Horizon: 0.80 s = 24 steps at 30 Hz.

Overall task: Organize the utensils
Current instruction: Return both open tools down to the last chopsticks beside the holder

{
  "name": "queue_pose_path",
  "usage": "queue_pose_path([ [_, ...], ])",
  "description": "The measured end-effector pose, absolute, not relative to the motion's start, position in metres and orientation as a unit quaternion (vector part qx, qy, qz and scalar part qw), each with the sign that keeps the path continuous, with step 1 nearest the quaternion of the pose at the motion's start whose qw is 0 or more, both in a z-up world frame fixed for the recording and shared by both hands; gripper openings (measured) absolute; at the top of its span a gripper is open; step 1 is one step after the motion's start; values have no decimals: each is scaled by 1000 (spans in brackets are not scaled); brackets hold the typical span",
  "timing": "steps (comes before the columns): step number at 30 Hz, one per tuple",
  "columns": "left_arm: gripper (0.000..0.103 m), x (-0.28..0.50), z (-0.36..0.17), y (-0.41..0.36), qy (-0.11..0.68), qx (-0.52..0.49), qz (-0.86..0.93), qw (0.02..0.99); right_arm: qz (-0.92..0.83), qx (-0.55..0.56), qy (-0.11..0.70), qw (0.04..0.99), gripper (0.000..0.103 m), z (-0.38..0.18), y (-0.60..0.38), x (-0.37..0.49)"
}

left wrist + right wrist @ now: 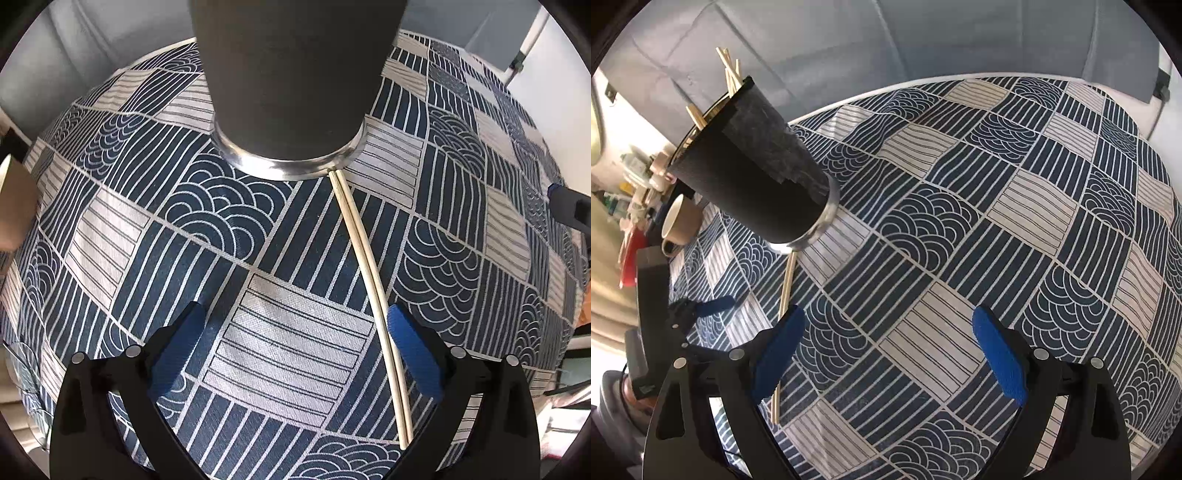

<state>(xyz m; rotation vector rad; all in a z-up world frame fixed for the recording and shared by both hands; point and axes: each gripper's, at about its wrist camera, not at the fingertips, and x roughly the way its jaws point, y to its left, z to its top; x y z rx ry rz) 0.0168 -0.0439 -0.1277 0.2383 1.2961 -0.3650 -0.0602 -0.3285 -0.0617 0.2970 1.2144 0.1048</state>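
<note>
A pair of pale chopsticks [373,295] lay side by side on the patterned cloth [258,332] of the bench, while a dark holder cup [291,81] with a metal base ring stood at the far side. In the right wrist view several sticks [729,72] already poked out of the cup's rim, so part of the sorting looked done; the pair on the cloth appeared to be what was left, though the rest of the bench was only partly in view.

The pair's long axis ran near to far. Their far tips touched or sat just beside the foot of the cup, and their near ends reached toward the left claw [295,350]. The two lay flat and close to parallel, touching along most of their length.

The left claw was released, its blue pads spread wide, with the pair passing just inside the right-hand pad [406,347]; nothing was gripped. The right claw [886,354] was likewise released and empty, hovering over bare cloth with the chopsticks [785,291] just beyond its left pad. A tan mug [681,221] sat on the far left beyond the cup
</note>
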Motion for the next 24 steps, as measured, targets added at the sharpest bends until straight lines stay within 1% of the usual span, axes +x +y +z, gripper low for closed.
queue_pose_path([
  [14, 99, 15, -123, -26, 590, 101, -156, 785, 64, 119, 572, 809, 88, -65, -318, -60],
  [24, 99, 14, -129, -31, 606, 74, -68, 789, 66, 114, 574, 808, 88, -65, -310, -62],
])
